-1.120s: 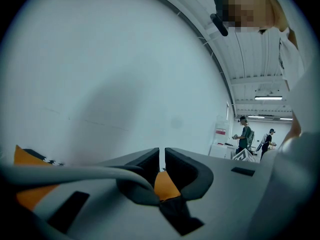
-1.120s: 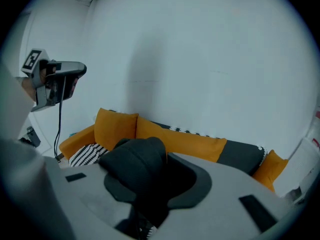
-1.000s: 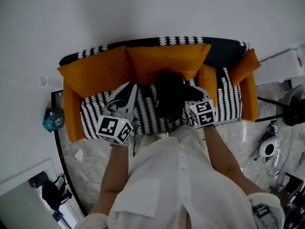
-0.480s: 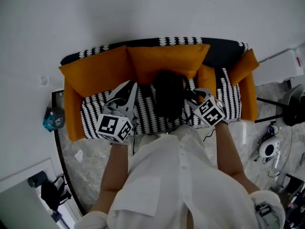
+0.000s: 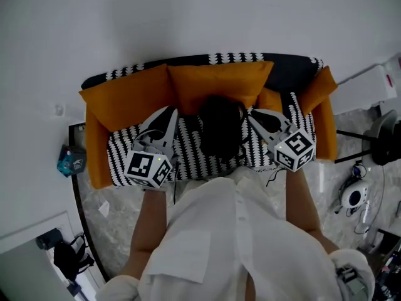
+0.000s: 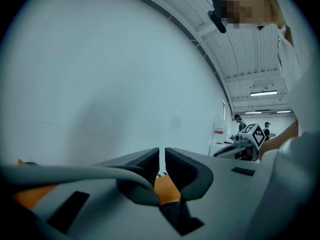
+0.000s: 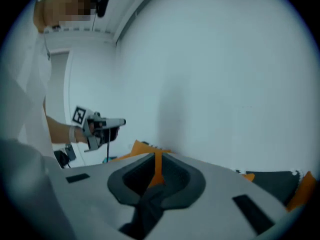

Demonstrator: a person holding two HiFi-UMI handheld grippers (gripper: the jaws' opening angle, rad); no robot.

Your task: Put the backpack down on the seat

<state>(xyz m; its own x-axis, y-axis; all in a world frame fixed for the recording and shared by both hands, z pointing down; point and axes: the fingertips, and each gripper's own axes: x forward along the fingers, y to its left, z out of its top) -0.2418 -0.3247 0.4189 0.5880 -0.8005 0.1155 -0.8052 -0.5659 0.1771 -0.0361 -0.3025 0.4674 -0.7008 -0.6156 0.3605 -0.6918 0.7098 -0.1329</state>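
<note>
The black backpack (image 5: 220,129) rests upright on the black-and-white patterned sofa seat (image 5: 191,150), leaning against the orange back cushions (image 5: 216,83). My right gripper (image 5: 254,113) hovers just right of the backpack's top, apart from it; its jaws have just been closing and now stand shut with nothing between them (image 7: 156,156). My left gripper (image 5: 170,113) hangs over the seat left of the backpack, also shut and empty (image 6: 162,156). Each gripper view looks over the sofa back at the white wall, so the backpack is hidden there.
Orange arm cushions (image 5: 94,152) flank the seat. A teal object (image 5: 69,158) lies on the floor at the left, and a black bag (image 5: 66,256) at the lower left. A black chair (image 5: 382,137) and a white device (image 5: 354,196) stand at the right.
My right gripper has come off the backpack's right side, rising and shifting right with its jaws drawn together. The backpack stays on the seat. The left gripper has kept still.
</note>
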